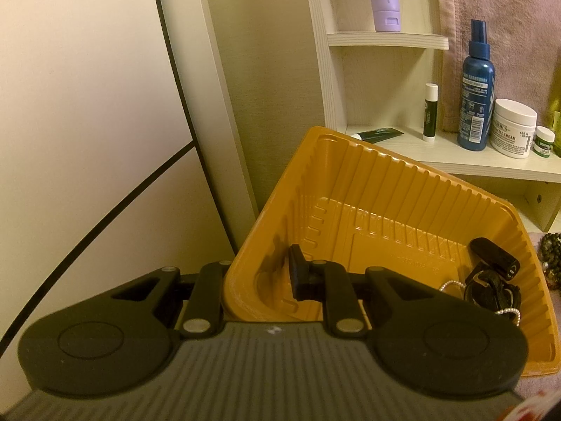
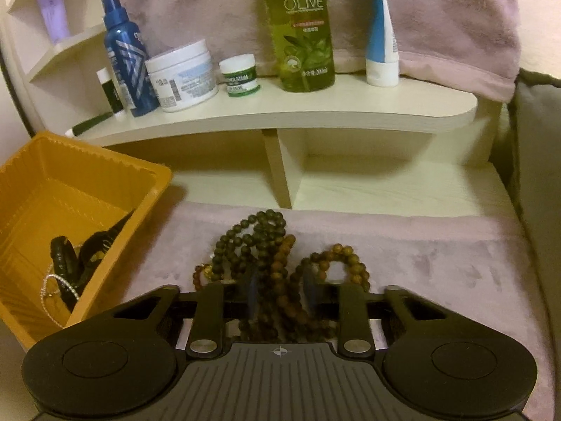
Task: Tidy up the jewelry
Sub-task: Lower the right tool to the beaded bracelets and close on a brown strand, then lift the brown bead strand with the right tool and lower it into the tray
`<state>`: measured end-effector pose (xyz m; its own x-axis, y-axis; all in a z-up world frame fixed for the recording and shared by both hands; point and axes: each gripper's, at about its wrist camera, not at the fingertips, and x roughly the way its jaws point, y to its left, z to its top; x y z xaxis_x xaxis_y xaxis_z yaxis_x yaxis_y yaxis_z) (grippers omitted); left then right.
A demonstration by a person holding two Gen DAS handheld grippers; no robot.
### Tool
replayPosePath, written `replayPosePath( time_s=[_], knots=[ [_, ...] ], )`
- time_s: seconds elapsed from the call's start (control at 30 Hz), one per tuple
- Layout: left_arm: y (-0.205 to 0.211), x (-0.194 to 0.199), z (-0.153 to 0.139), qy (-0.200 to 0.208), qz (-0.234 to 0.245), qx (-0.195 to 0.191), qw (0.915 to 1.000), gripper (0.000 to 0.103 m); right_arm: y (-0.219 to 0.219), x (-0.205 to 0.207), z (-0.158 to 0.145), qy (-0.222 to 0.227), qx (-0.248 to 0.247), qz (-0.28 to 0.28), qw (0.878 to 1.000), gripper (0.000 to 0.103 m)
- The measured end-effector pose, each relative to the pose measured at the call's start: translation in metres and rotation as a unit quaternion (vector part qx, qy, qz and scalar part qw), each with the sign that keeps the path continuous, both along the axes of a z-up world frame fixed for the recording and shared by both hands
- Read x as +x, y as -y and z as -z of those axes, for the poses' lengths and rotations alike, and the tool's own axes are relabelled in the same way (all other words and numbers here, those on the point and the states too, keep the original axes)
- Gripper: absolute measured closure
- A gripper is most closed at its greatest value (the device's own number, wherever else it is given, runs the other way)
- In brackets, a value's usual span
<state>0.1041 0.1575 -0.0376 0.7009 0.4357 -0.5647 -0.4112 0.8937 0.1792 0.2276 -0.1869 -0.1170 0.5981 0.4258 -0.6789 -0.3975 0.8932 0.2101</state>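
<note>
- Right tongs [image 2: 278, 289] clenched on bead strands [image 2: 280, 266], heaped on pink cloth [image 2: 438, 263], gathering them for lifting.
- Left tongs [image 1: 259, 277] clamped on orange tray [image 1: 403, 189] rim, steadying it leftward, jewelry already inside.

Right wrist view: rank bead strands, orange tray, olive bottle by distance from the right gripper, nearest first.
1. bead strands: between the jaws of the right gripper, on the pink cloth.
2. orange tray: to the left, beside the cloth.
3. olive bottle: on the shelf at the back, upright.
</note>
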Motion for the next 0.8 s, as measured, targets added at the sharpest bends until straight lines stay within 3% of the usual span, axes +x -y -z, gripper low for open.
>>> replayPosePath(
  time_s=[0.23, 0.47, 0.8],
  knots=[
    [0.000, 0.000, 0.000, 0.000, 0.000, 0.000, 1.0000, 0.086, 0.028, -0.008, -0.018, 0.006, 0.053, 0.027, 0.998, 0.096],
    [0.000, 0.000, 0.000, 0.001, 0.001, 0.001, 1.0000, 0.086, 0.070, -0.024, -0.066, 0.047, 0.117, 0.068, 0.990, 0.096],
    [0.000, 0.000, 0.000, 0.001, 0.002, 0.002, 1.0000, 0.086, 0.086, -0.042, -0.129, 0.105, 0.143, 0.067, 0.982, 0.096]
  ],
)
